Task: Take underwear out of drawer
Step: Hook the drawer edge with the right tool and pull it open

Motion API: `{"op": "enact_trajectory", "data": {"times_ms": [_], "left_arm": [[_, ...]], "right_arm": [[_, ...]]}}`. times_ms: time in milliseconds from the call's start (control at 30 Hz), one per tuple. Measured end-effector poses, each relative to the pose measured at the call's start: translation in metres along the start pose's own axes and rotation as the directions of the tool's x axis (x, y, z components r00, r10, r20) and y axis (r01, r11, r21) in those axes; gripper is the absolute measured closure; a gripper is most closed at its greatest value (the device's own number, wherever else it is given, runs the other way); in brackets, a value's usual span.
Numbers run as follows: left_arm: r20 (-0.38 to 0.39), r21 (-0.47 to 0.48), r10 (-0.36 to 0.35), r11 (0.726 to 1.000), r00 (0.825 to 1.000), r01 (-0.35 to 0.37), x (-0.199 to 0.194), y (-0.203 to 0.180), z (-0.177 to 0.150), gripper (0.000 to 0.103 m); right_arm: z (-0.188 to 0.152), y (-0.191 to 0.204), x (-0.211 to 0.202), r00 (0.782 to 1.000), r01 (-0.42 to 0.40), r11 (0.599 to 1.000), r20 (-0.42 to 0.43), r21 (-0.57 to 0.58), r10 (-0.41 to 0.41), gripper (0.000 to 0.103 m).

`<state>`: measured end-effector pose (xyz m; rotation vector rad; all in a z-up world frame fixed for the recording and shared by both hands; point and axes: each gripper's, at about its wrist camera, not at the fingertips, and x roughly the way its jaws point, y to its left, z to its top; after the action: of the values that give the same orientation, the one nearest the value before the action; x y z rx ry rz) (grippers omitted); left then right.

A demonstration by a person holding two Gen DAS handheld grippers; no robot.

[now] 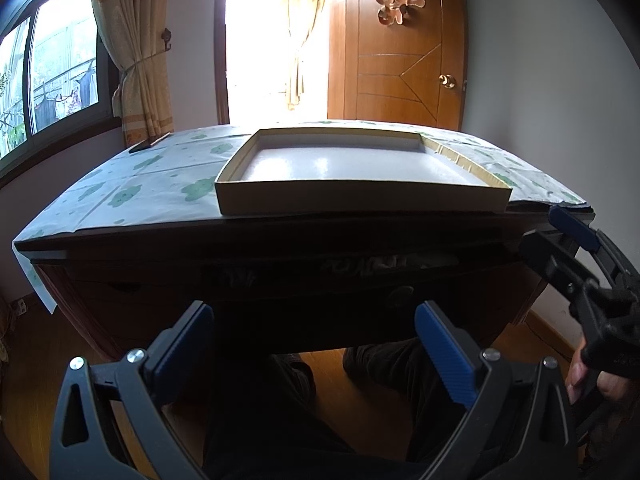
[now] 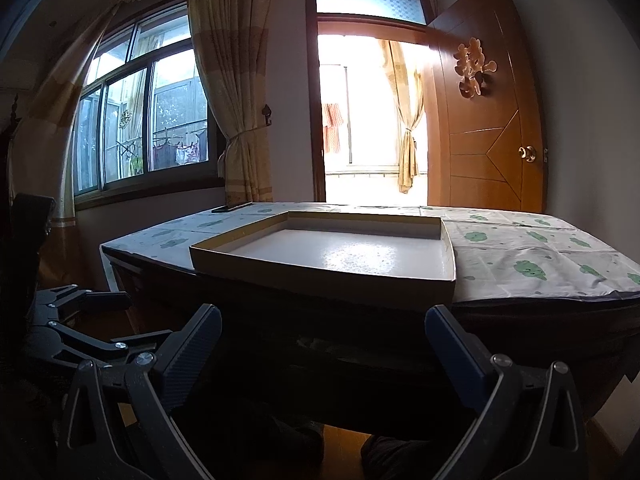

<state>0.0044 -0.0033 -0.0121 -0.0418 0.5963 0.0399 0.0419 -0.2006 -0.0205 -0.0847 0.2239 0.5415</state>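
Observation:
A dark wooden drawer (image 1: 280, 304) sits under the table top, its front facing me. In the narrow gap above its front, pale crumpled fabric (image 1: 380, 265) shows, probably the underwear. My left gripper (image 1: 316, 340) is open in front of the drawer and a little below it, with nothing between its blue pads (image 1: 442, 354). In the left wrist view my right gripper (image 1: 576, 248) hangs at the table's right corner, held by a hand (image 1: 588, 376). In its own view the right gripper (image 2: 324, 344) stands open and empty before the dark drawer front (image 2: 320, 360). The drawer's inside is too dark to read there.
A shallow cardboard box lid (image 1: 360, 200) with a white bottom lies on the cloud-patterned tablecloth (image 1: 132, 188). A dark phone (image 1: 148, 144) lies at the far left corner. The person's legs and shoes (image 1: 376, 364) are under the table. A wooden door (image 1: 400, 60) stands open behind.

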Motion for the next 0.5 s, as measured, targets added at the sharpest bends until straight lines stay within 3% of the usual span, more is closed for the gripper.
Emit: {"op": "enact_trajectory", "data": {"times_ms": [500], "left_arm": [[-0.024,-0.030,-0.012,0.999,1.000,0.011,0.009,0.006,-0.004,0.000]], "right_arm": [[-0.040,-0.003,0.042,0.982,0.019,0.962,0.185,-0.273,0.034,0.001]]}}
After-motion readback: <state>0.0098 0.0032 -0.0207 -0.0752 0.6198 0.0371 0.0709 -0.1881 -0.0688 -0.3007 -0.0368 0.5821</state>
